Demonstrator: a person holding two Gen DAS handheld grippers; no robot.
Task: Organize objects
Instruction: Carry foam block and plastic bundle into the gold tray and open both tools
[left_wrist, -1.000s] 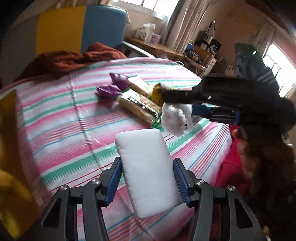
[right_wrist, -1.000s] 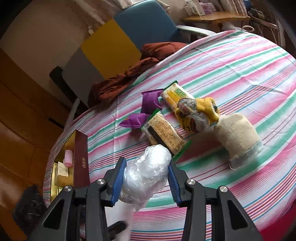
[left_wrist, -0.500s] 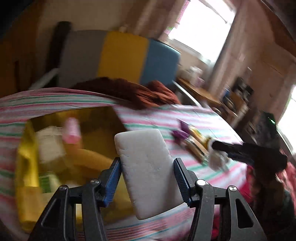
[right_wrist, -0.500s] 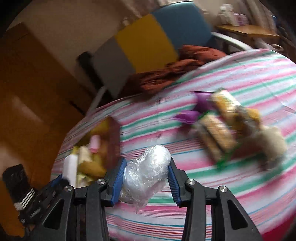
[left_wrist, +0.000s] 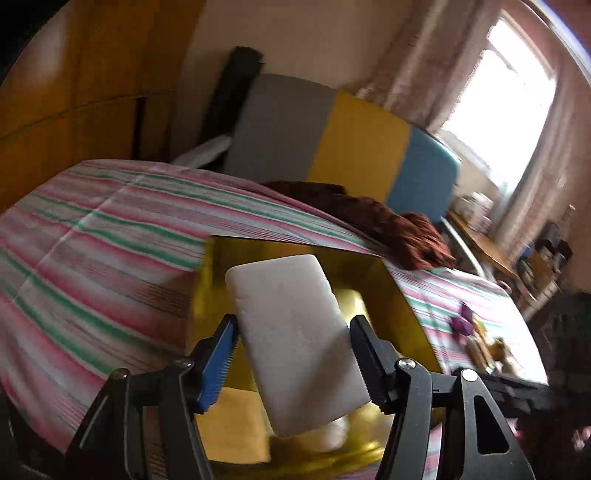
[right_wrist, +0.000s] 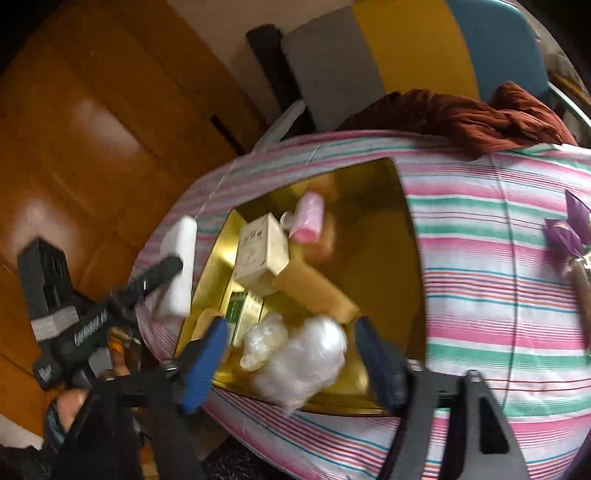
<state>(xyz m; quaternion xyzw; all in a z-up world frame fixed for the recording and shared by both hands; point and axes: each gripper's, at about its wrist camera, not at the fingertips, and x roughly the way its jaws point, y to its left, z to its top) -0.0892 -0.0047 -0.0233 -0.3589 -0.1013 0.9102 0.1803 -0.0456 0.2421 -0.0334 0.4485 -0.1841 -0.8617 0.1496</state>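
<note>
An open gold box (right_wrist: 369, 229) sits on the striped table and holds a pink roll (right_wrist: 308, 218), a cream carton (right_wrist: 260, 251), a tan block (right_wrist: 314, 291) and a green packet (right_wrist: 240, 314). My right gripper (right_wrist: 291, 323) hangs over the box's near end, its jaws opening wide. A clear plastic bag bundle (right_wrist: 303, 362) lies loose between them, with a gap on each side. My left gripper (left_wrist: 293, 321) is over the same gold box (left_wrist: 388, 295). Its jaws are opening too. A white foam block (left_wrist: 295, 332) stands tilted between them, and a slight gap shows at the right pad.
The pink and green striped tablecloth (right_wrist: 480, 258) covers the round table. A brown cloth (right_wrist: 480, 114) lies at its far edge, against a grey, yellow and blue chair (left_wrist: 354, 140). Purple snack packets (right_wrist: 569, 229) lie to the right. A wooden door (right_wrist: 92, 147) stands on the left.
Both grippers swung left from the snack pile to above the gold box. The right jaws sprang off the plastic bag. The left jaws widened a little around the foam block.
</note>
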